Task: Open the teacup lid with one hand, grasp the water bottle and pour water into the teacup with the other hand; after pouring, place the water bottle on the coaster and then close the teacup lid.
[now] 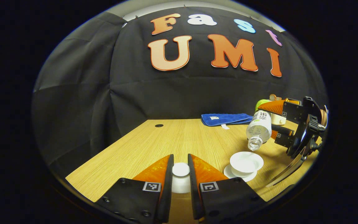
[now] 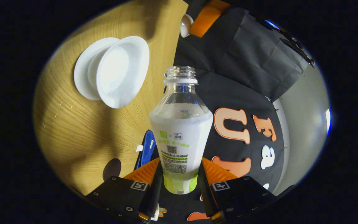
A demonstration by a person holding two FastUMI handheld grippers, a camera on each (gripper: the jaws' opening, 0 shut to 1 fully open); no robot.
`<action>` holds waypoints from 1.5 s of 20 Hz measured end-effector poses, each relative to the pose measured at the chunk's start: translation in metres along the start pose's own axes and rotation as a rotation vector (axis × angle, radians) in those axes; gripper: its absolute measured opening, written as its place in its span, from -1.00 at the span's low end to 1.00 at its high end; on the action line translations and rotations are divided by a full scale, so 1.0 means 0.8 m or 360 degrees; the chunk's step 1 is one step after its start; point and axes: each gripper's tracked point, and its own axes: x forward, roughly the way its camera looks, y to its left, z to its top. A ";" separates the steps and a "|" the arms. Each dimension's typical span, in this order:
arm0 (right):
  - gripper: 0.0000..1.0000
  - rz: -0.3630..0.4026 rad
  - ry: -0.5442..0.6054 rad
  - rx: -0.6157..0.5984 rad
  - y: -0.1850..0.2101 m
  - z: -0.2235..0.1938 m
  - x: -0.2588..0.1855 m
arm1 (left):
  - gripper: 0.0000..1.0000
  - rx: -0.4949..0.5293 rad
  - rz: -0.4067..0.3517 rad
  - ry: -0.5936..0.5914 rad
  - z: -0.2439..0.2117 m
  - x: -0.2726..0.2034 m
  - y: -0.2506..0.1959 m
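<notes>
The table (image 1: 141, 146) lies bare and open to the left of the teacup (image 1: 246, 162), back to the wall. On the cup's right, the tilted water bottle (image 1: 259, 127) and the right gripper (image 1: 278, 119) holding it crowd the space above and beside the cup. A blue cloth (image 1: 225, 119) lies along the far edge, and the lid (image 1: 181, 170) sits between the left gripper's (image 1: 180, 169) fingers, near the cup's left.

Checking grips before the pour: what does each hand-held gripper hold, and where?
The left hand-held gripper pinches the teacup lid by its knob. The right hand-held gripper clamps the water bottle around its lower body, tipped toward the teacup.
</notes>
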 end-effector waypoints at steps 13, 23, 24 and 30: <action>0.20 0.0191 0.0222 0.1334 0.015 -0.061 0.022 | -0.44 -0.0061 -0.0117 -0.0197 0.062 0.005 -0.062; 0.20 0.0245 0.0484 0.2175 0.034 -0.131 0.038 | -0.38 -0.0094 -0.0146 -0.0187 0.059 0.000 -0.079; 0.20 0.0265 0.0503 0.2260 0.043 -0.130 0.033 | -0.37 -0.0095 -0.0144 -0.0184 0.058 0.001 -0.079; 0.20 0.0281 0.0624 0.2555 0.083 -0.140 0.037 | -0.38 -0.0071 -0.0119 -0.0185 0.055 -0.001 -0.078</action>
